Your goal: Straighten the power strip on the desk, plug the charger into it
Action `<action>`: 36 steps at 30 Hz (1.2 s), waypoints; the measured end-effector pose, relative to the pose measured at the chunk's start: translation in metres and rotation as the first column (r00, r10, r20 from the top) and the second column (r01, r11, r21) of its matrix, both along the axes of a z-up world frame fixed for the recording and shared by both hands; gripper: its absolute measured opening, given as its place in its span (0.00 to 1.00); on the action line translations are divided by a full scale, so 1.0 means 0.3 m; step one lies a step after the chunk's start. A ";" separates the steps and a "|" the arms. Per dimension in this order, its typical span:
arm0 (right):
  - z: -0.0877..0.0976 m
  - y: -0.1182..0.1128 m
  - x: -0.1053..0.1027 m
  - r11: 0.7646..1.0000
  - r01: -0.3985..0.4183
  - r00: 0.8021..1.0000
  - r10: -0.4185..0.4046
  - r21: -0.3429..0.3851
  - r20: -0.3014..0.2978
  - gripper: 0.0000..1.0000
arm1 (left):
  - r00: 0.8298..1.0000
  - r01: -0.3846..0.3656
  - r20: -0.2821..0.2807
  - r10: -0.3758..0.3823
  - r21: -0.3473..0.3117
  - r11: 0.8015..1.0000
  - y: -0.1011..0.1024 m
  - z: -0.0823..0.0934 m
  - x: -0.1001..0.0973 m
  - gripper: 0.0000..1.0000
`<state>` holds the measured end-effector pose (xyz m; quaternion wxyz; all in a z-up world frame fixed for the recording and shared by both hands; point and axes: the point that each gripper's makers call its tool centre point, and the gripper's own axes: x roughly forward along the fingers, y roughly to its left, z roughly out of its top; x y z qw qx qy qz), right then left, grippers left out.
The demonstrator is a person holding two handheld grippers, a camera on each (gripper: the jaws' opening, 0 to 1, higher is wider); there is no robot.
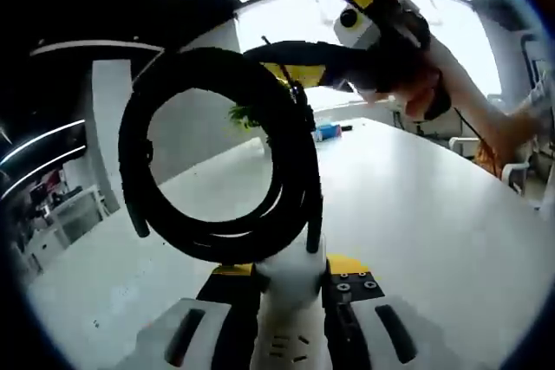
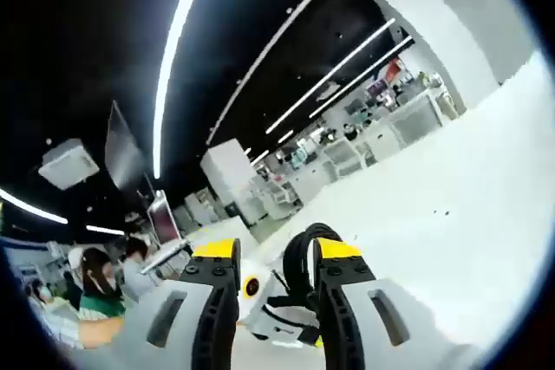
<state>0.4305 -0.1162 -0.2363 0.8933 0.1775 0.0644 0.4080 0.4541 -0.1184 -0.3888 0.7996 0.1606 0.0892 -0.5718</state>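
Note:
A white power strip [image 1: 290,318] stands on end between the jaws of my left gripper [image 1: 290,268], which is shut on it above the white desk [image 1: 416,214]. Its black cable [image 1: 217,240] rises from the strip in a bundled coil. My right gripper [image 1: 293,75], held by a hand, comes in from the upper right, with its tips at the top right of the coil. In the right gripper view the coil [image 2: 301,259] sits between the jaws of the right gripper [image 2: 276,253], close to the right jaw. The jaws stand apart, with a gap left beside the cable.
A small green plant [image 1: 245,114] and a blue object [image 1: 328,132] stand at the desk's far end. Chairs [image 1: 512,171] line its right side. A person in green [image 2: 95,301] sits at the left, with shelves [image 2: 381,140] beyond the desk.

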 end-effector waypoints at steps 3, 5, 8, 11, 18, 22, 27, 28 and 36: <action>-0.015 -0.025 -0.003 0.991 -0.021 0.999 0.025 -0.135 0.026 0.35 | 1.000 0.002 0.009 -0.002 0.006 1.000 -0.004 0.000 0.000 0.26; -0.032 -0.029 -0.014 0.977 -0.047 0.998 0.057 -0.209 0.040 0.39 | 1.000 0.003 0.010 -0.003 0.008 1.000 -0.004 -0.001 0.002 0.26; -0.053 -0.024 -0.031 0.964 -0.091 0.992 0.109 -0.251 0.057 0.41 | 1.000 0.005 0.010 -0.005 0.009 1.000 -0.005 -0.002 0.005 0.26; -0.130 -0.037 -0.030 0.927 -0.099 0.988 0.134 -0.362 0.073 0.42 | 1.000 0.004 0.007 -0.004 0.007 1.000 -0.006 -0.002 0.007 0.26; -0.244 -0.018 -0.024 0.778 -0.116 0.936 0.293 -0.617 0.194 0.54 | 1.000 0.008 0.008 -0.008 0.009 1.000 -0.007 -0.004 0.004 0.26; -0.293 -0.003 -0.017 0.717 -0.128 0.926 0.334 -0.685 0.176 0.54 | 1.000 0.008 0.009 -0.008 0.008 1.000 -0.007 -0.005 0.002 0.26; -0.332 0.012 0.004 0.661 -0.181 0.912 0.390 -0.728 0.128 0.46 | 1.000 0.011 0.009 -0.011 0.017 1.000 -0.005 -0.007 0.002 0.26; -0.345 0.009 0.009 0.631 -0.185 0.908 0.404 -0.753 0.115 0.46 | 1.000 0.012 0.009 -0.012 0.020 1.000 -0.005 -0.008 0.002 0.26; -0.406 0.024 0.018 0.449 -0.228 0.845 0.532 -0.864 0.054 0.39 | 0.999 0.032 0.005 -0.032 0.042 0.999 -0.003 -0.011 0.011 0.26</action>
